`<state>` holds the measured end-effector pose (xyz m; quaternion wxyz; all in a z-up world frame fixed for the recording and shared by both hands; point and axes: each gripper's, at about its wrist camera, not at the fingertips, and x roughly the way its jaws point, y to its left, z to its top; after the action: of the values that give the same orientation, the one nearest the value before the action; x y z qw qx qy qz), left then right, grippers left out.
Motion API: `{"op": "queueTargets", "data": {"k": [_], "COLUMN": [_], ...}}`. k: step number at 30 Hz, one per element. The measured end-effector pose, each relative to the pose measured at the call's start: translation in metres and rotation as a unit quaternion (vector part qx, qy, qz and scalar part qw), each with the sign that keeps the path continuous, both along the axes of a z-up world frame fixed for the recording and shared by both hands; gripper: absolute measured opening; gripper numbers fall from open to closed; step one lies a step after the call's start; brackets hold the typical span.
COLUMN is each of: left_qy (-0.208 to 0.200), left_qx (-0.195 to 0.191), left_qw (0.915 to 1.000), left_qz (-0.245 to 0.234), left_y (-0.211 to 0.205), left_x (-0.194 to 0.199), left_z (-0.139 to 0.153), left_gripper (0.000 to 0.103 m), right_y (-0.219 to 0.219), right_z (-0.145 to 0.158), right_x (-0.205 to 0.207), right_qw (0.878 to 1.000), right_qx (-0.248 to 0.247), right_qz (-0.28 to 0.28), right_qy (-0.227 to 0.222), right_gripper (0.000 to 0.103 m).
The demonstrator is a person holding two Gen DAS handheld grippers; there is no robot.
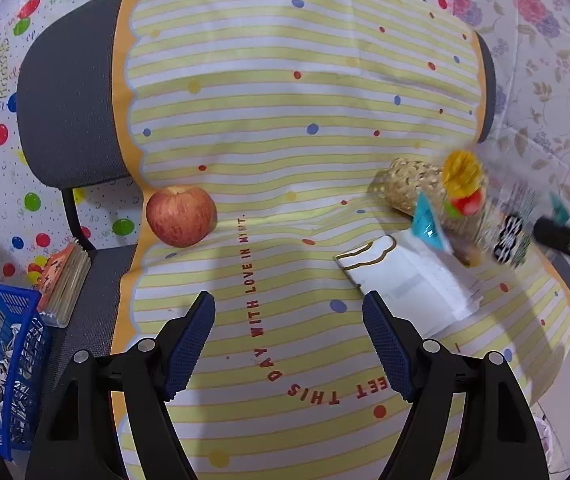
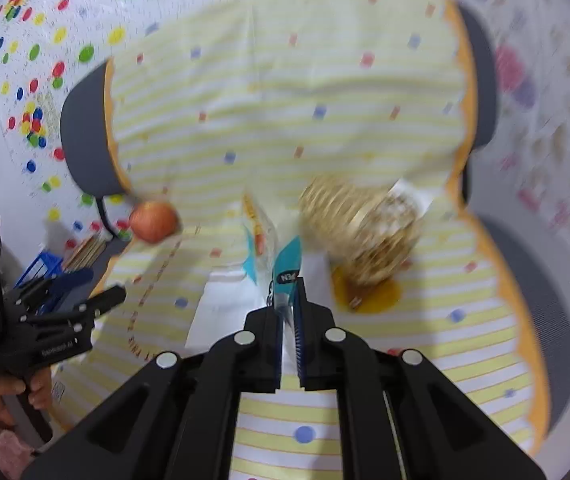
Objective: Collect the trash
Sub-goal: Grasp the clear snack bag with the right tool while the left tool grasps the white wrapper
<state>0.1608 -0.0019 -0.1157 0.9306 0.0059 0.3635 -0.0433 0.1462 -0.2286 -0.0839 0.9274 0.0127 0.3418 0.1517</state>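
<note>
My right gripper (image 2: 290, 300) is shut on a clear snack wrapper (image 2: 285, 268) with teal corners and fruit print, lifted over the striped cloth; it shows blurred in the left wrist view (image 1: 481, 216), where the right gripper (image 1: 565, 240) enters from the right. A white flat packet (image 1: 409, 280) lies under it. A brown patterned bag (image 1: 409, 188) lies behind; it shows in the right wrist view (image 2: 361, 228). My left gripper (image 1: 289, 320) is open and empty above the cloth, and also shows in the right wrist view (image 2: 101, 296).
A red apple (image 1: 181, 216) sits at the cloth's left edge. The striped cloth (image 1: 285, 120) covers a grey chair (image 1: 69, 112). A blue basket (image 1: 1, 368) and a booklet (image 1: 65, 284) are at the lower left. An orange patch (image 2: 377, 296) lies under the brown bag.
</note>
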Motion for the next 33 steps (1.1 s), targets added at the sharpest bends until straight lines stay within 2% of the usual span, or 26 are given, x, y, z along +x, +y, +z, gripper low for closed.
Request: {"op": "queueTargets", "data": {"k": [2,5,11,14,16,18,20,23,24,25,27,28,33], "left_qy": [-0.002,0.005,0.03,0.05,0.058,0.075,0.093,0.089,0.091,0.089,0.092,0.091,0.063], "left_qx": [0.002,-0.001,0.006,-0.003,-0.011,-0.037,-0.054,-0.053,-0.056,-0.061,-0.069,-0.073,-0.053], "left_qw": [1.0,0.9999,0.9981,0.9968,0.9968,0.995,0.9921,0.9921,0.9917,0.9917,0.9907,0.9903,0.9937], "left_qz": [-0.006,-0.015,-0.053,-0.063,-0.053,-0.055,-0.065,-0.071,-0.071,-0.07,-0.073,-0.075,-0.076], "left_y": [-0.004,-0.011,-0.054,-0.071,-0.072,-0.069,-0.07,-0.074,-0.075,-0.075,-0.074,-0.073,-0.056], "left_x": [-0.003,-0.003,-0.006,-0.003,-0.001,0.002,0.006,0.01,0.014,0.016,0.019,0.019,0.008], "left_z": [0.002,0.0,-0.018,-0.028,-0.034,-0.041,-0.05,-0.054,-0.055,-0.056,-0.057,-0.057,-0.039], "left_gripper": [0.076,0.08,0.082,0.081,0.067,0.059,0.056,0.048,0.041,0.03,0.021,0.008,0.005], "right_y": [-0.004,-0.021,-0.045,-0.056,-0.063,-0.068,-0.072,-0.075,-0.075,-0.075,-0.074,-0.074,-0.071], "right_z": [0.012,0.02,0.01,0.008,0.006,0.003,0.0,-0.006,-0.006,-0.007,-0.006,-0.006,-0.006], "right_x": [-0.011,-0.025,-0.04,-0.05,-0.053,-0.058,-0.059,-0.058,-0.058,-0.059,-0.061,-0.062,-0.067], "right_qw": [0.999,0.997,0.995,0.994,0.994,0.994,0.993,0.994,0.994,0.994,0.994,0.994,0.995], "right_qx": [-0.019,-0.027,-0.03,-0.027,-0.023,-0.022,-0.022,-0.017,-0.016,-0.016,-0.018,-0.017,-0.02], "right_qz": [-0.024,-0.054,-0.085,-0.099,-0.104,-0.107,-0.109,-0.111,-0.11,-0.109,-0.108,-0.107,-0.101], "right_qy": [-0.029,-0.047,-0.038,-0.038,-0.035,-0.031,-0.027,-0.019,-0.018,-0.017,-0.018,-0.018,-0.017], "right_gripper": [0.002,0.002,0.002,0.002,0.002,0.002,0.002,0.002,0.002,0.002,0.002,0.002,0.002]}}
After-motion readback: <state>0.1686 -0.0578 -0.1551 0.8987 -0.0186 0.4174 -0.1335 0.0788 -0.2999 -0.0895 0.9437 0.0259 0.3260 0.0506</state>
